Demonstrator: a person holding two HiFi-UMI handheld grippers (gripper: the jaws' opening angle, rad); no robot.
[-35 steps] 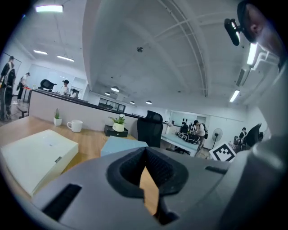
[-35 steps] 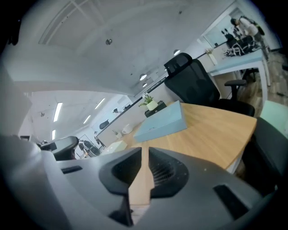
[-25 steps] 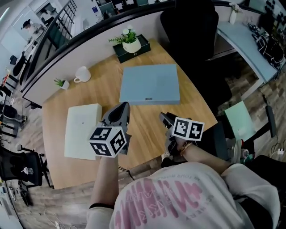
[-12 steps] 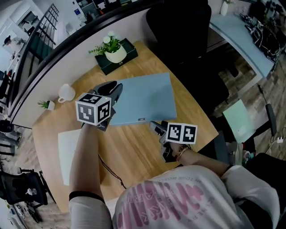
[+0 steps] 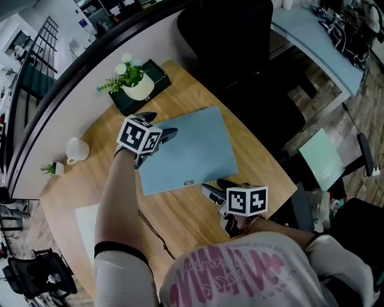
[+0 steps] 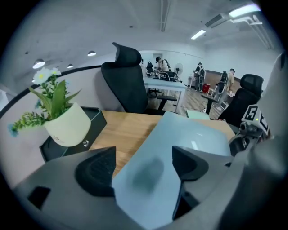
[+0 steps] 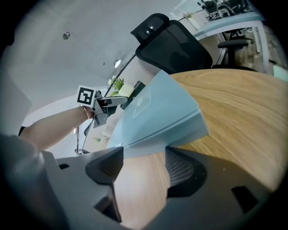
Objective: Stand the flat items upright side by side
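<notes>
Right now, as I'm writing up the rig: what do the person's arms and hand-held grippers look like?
The left hand-held gripper and the right hand-held gripper are each dark grey, with black ribbed pads and a white cube of black square markers. The person wears a pale T-shirt with pink lettering, and a dark band circles the otherwise bare left arm.

Lighting: bright, even office light; ceiling strip lamp [image 6: 245,10] at 1 o'clock, left gripper view. Glare: soft sheen on blue flat item [image 6: 198,134]. Shadows: faint on desk [image 5: 180,207]. Distortion: heavy fisheye, black vignetted corners. Focus: near foreground blurred.
</notes>
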